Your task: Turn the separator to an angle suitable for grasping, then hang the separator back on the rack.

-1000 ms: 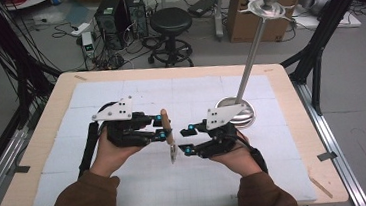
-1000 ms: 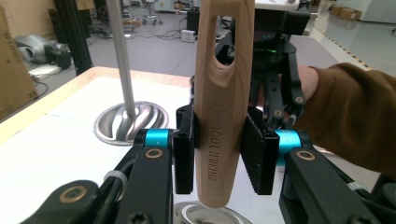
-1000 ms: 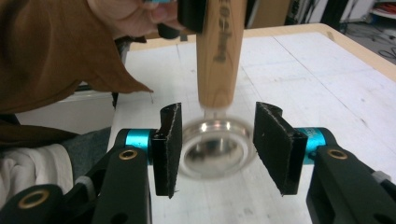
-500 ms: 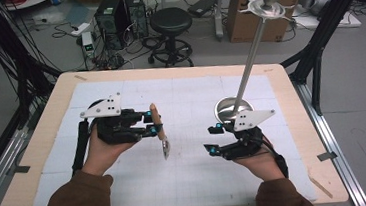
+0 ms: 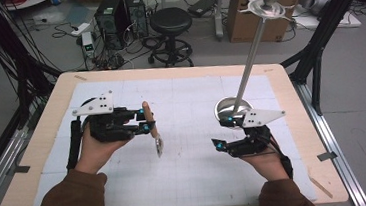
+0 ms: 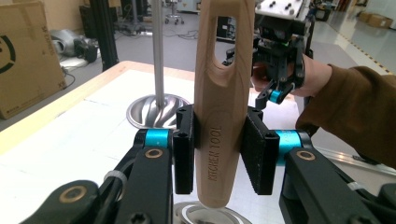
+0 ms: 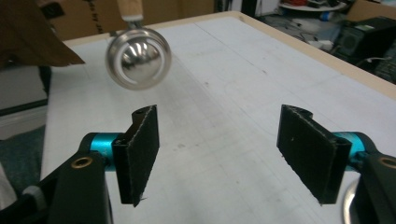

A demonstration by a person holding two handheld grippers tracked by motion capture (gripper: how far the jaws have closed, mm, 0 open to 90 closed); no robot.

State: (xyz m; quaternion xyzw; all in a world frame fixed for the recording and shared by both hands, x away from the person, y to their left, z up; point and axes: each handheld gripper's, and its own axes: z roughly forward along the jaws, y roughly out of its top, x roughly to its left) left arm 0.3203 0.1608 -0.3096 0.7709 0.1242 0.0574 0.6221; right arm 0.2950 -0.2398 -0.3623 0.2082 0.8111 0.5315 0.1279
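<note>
We hold a wooden-handled kitchen tool (image 6: 219,116) clamped in the left gripper (image 5: 140,123), lifted above the surface (image 5: 188,183); the right gripper (image 5: 222,134), jaws wide and empty, hovers near the stand (image 5: 233,109), where hanging seems left

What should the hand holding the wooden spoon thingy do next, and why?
Probably carry the wooden-handled tool toward the metal stand to hang it. The left gripper grips its handle, which has a hanging slot, the metal head dangles above the table, and the right gripper is open and holds nothing.
</note>
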